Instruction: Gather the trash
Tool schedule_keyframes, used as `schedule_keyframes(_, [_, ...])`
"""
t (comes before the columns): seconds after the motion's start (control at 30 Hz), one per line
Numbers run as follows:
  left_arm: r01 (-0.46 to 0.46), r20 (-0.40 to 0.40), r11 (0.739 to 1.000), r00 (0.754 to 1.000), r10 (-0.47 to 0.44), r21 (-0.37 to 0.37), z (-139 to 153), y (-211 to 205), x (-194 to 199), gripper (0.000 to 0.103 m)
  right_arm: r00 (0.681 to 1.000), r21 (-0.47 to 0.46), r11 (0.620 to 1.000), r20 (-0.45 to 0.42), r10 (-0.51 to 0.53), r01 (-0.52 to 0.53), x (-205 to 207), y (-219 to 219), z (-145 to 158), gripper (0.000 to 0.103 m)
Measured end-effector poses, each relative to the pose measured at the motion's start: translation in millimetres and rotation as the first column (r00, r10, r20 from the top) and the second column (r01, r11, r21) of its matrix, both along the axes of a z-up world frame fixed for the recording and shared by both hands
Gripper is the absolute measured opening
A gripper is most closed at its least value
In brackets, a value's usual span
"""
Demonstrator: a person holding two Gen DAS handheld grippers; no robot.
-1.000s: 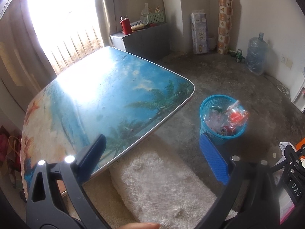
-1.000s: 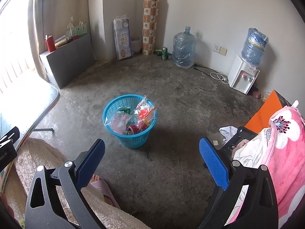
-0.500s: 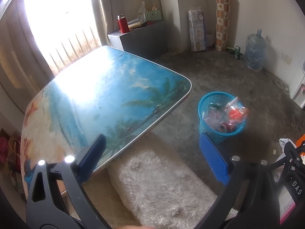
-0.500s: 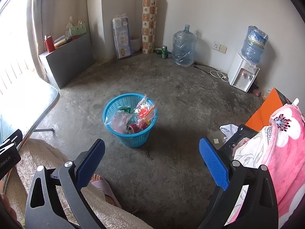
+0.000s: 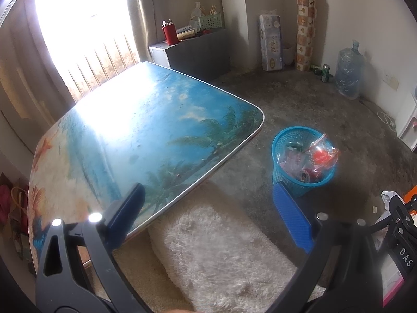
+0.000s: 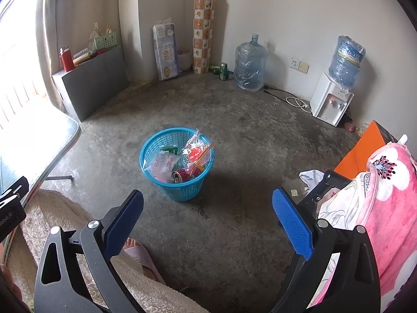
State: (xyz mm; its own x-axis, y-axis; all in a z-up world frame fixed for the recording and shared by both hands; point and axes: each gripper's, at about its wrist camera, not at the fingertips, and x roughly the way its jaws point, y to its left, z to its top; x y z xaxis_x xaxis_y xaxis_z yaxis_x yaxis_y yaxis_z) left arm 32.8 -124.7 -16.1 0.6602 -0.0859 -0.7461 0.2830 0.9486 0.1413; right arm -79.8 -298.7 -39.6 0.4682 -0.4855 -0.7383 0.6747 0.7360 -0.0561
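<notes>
A blue plastic basket (image 6: 182, 190) stands on the concrete floor, also in the left wrist view (image 5: 294, 187). It holds clear plastic wrappers (image 6: 196, 151) and a red can (image 6: 181, 175). My left gripper (image 5: 207, 206) is open and empty, above the near edge of a beach-print table (image 5: 146, 130) and a white fluffy rug (image 5: 221, 255). My right gripper (image 6: 208, 214) is open and empty, above bare floor in front of the basket.
A grey cabinet (image 6: 91, 83) with a red flask (image 6: 67, 60) stands at the back left. Water jugs (image 6: 250, 65), a white dispenser (image 6: 331, 104), green cans (image 6: 222, 70) and a power cord (image 6: 297, 101) line the wall. A pink flowered blanket (image 6: 385, 203) and an orange box (image 6: 362, 148) are at right. A slippered foot (image 6: 138, 253) is near.
The left wrist view has drifted slightly, so the table and basket sit a little lower and further left. The right wrist view is almost unchanged. Both grippers stay open.
</notes>
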Motion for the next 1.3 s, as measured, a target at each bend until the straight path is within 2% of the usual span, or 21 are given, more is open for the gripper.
schedule_keyframes(1.3, [-0.005,-0.002,1.0,1.0,0.005,0.004,-0.4,3.2,0.1,0.094,1.0,0.001,1.0,0.001,-0.007,0.007,-5.3,-3.9,4.1,0.096])
